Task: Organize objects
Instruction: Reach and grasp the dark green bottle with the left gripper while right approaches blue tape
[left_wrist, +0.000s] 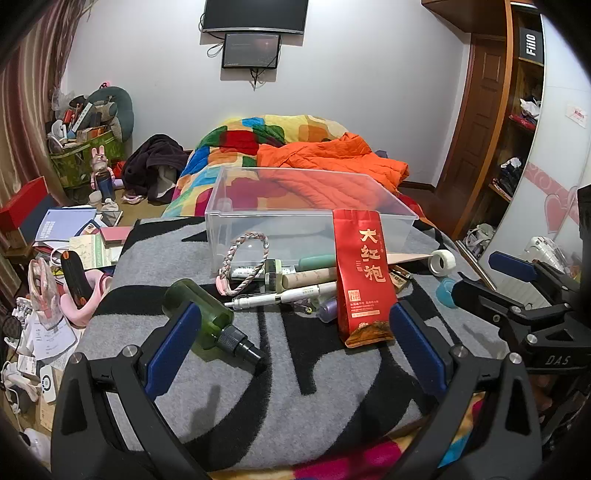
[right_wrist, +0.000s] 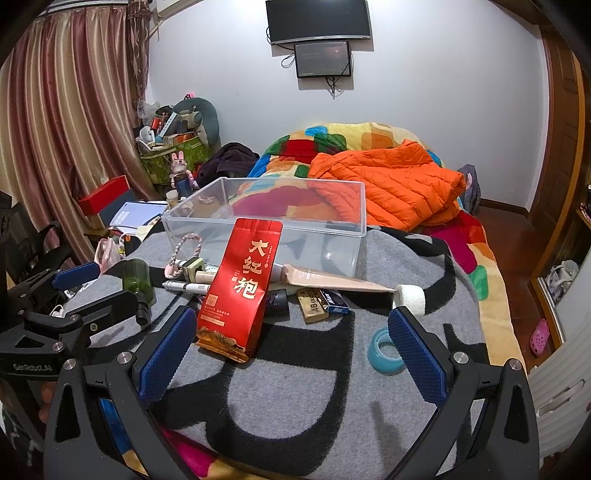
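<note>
A clear plastic bin (left_wrist: 310, 206) (right_wrist: 266, 210) stands empty on a grey and black blanket (left_wrist: 280, 376) on the bed. In front of it lie a red tea pouch (left_wrist: 364, 273) (right_wrist: 240, 284), a green spray bottle (left_wrist: 207, 314) (right_wrist: 138, 278), a white pen (left_wrist: 284, 297), a braided bracelet (left_wrist: 243, 258), tubes, a white tape roll (left_wrist: 441, 262) (right_wrist: 410, 297) and a teal tape roll (right_wrist: 384, 350). My left gripper (left_wrist: 295, 343) is open, the bottle by its left finger, the pouch by its right. My right gripper (right_wrist: 291, 347) is open behind the pouch.
A colourful quilt (left_wrist: 258, 136) and orange jacket (right_wrist: 399, 184) lie behind the bin. A cluttered side table (left_wrist: 55, 258) with books and papers stands left of the bed. A wardrobe (left_wrist: 517, 129) is on the right.
</note>
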